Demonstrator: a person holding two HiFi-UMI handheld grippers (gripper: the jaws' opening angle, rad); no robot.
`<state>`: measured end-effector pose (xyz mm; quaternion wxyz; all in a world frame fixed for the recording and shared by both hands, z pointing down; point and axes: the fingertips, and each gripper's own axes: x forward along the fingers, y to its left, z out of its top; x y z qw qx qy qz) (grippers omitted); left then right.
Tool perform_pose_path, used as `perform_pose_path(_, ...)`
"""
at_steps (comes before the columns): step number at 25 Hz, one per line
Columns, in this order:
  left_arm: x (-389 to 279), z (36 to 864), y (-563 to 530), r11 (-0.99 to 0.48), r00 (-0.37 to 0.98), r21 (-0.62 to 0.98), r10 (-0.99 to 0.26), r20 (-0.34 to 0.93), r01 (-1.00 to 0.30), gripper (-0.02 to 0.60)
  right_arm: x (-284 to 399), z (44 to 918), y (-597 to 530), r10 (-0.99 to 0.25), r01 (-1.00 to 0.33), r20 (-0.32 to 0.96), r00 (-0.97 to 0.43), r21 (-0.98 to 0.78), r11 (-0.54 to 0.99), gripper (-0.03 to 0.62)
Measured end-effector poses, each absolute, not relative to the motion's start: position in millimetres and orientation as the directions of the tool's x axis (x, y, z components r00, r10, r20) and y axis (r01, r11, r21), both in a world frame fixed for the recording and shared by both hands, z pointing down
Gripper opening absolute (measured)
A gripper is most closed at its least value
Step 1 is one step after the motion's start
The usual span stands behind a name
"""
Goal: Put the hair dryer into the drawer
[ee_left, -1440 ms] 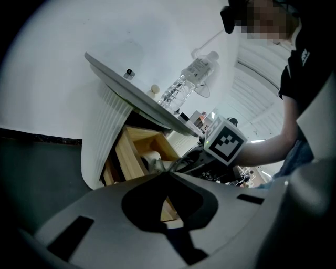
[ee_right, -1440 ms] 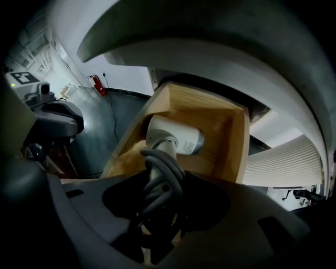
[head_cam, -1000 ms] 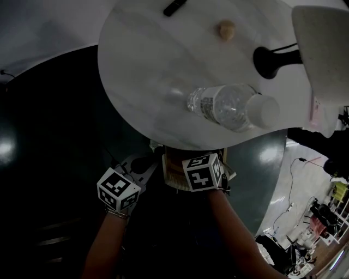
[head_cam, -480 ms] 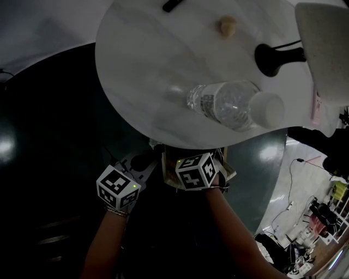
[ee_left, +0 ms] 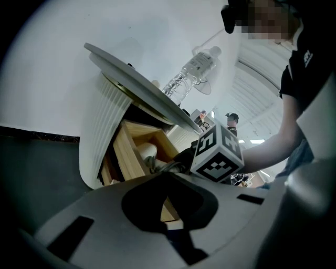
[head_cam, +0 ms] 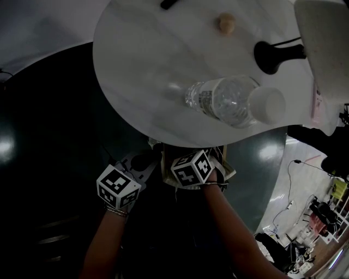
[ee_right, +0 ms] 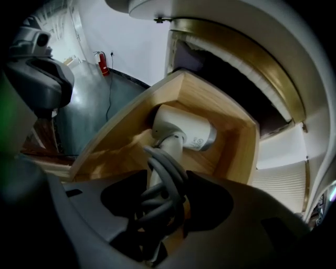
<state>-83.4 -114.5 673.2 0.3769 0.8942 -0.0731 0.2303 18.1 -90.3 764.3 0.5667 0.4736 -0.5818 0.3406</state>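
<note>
A white hair dryer (ee_right: 184,131) lies inside the open wooden drawer (ee_right: 233,123) under the round table, with its grey cord (ee_right: 164,184) coiled along the handle. My right gripper (ee_right: 163,213) points steeply down over it. The handle and cord run between its jaws with dark gaps on both sides; the jaws have just been opening. In the left gripper view the dryer (ee_left: 147,152) shows in the drawer (ee_left: 124,152), behind the right gripper's marker cube (ee_left: 218,153). My left gripper (ee_left: 168,210) sits at the drawer's left front; its fingertips are hidden.
Seen from above, the white round table (head_cam: 136,76) carries a lying clear water bottle (head_cam: 226,101), a black lamp base (head_cam: 271,55), a small wooden knob (head_cam: 226,23) and a black object (head_cam: 172,4). Dark floor surrounds the table.
The right gripper's marker cube has rolled and shifted slightly up and left over the drawer. The left gripper has stayed where it was.
</note>
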Motion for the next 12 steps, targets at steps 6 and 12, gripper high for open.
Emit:
perform_pose_path(6,-88.6,672.8,-115.2,-0.71,0.879,0.633,0.043,0.476,-0.308,0.008,14.0,769.2,-89.2,-0.148,-0.927,0.985,0.086,0.133,0.35,0.25)
perform_pose_path(12,-92.8,671.9,-114.9,-0.715,0.876,0.626,0.039,0.481,-0.312,0.008,15.2,767.6,-87.0,-0.124,-0.917,0.985,0.12,0.158,0.367,0.255)
